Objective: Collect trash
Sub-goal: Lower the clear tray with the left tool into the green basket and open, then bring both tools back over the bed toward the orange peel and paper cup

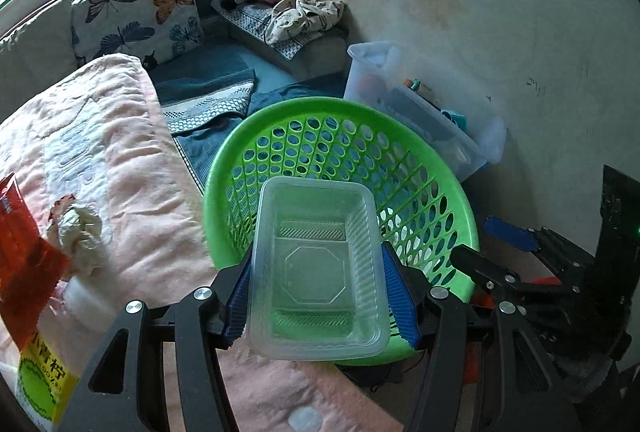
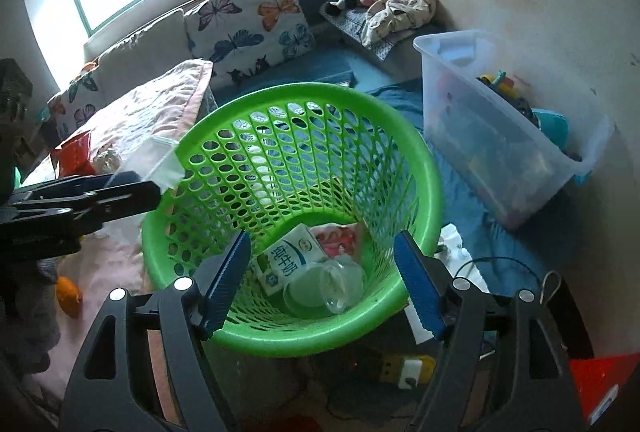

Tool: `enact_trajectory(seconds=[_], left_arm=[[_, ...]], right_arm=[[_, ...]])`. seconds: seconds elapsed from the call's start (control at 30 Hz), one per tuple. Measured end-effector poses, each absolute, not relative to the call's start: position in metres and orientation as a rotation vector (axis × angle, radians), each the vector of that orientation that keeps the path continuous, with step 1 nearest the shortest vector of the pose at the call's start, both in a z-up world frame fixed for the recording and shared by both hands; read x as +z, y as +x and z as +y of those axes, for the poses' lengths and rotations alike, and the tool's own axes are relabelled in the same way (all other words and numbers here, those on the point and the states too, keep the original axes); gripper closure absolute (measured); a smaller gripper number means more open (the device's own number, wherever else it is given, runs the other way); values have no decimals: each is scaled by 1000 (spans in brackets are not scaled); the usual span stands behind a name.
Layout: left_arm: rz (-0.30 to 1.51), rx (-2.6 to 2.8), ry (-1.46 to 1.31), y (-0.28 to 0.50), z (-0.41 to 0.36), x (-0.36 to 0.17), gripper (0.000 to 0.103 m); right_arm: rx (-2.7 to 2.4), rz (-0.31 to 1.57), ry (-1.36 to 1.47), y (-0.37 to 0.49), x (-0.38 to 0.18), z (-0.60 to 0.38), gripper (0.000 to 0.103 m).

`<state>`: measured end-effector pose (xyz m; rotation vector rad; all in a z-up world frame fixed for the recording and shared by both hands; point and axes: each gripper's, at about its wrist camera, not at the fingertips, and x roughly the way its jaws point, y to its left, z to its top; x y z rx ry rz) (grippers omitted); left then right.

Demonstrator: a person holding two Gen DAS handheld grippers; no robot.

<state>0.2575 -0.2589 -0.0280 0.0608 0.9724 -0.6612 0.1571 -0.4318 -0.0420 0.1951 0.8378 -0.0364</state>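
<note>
Over the near rim of the basket (image 1: pixel 224 168) we hold a clear tub (image 1: pixel 316 272) in our left gripper (image 1: pixel 322 296), its blue pads clenched on the two long walls and its open mouth facing the camera. Our right gripper (image 2: pixel 324 284) hangs spread wide and empty above the basket mouth, one finger to each side of the near rim. Down inside lie a milk carton (image 2: pixel 280 264), a red wrapper (image 2: pixel 338 240) and a clear cup (image 2: pixel 334 284). We judge the tub very light, thin and springy: its ribbed walls would bow under a hard squeeze and its smooth plastic could slip, so the stiffer rim or the middle of the long sides is the best hold. On the pink blanket (image 1: pixel 132 136) to the left, a crumpled tissue (image 1: pixel 78 232) and a red packet (image 1: pixel 24 244) still wait.
</note>
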Motion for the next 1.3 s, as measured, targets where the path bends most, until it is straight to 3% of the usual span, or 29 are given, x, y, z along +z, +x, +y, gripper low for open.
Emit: enact_trajectory(seconds=[0.17,0.37,0.9,1.3], left_arm=[[988,-663,51,260,-263,-32,46],[989,-661,36,260,-263,-34,36],[901,-630,21,222,-213,-13,36],[825,-523,-32,185,-123,4,36]], right_arm=[[-39,830,218,151,-40,-434,29],[-40,822,238,145,-39,-434,29],[29,809,258,123,-32,-402,25],[118,806,226,113,-26,-349,24]])
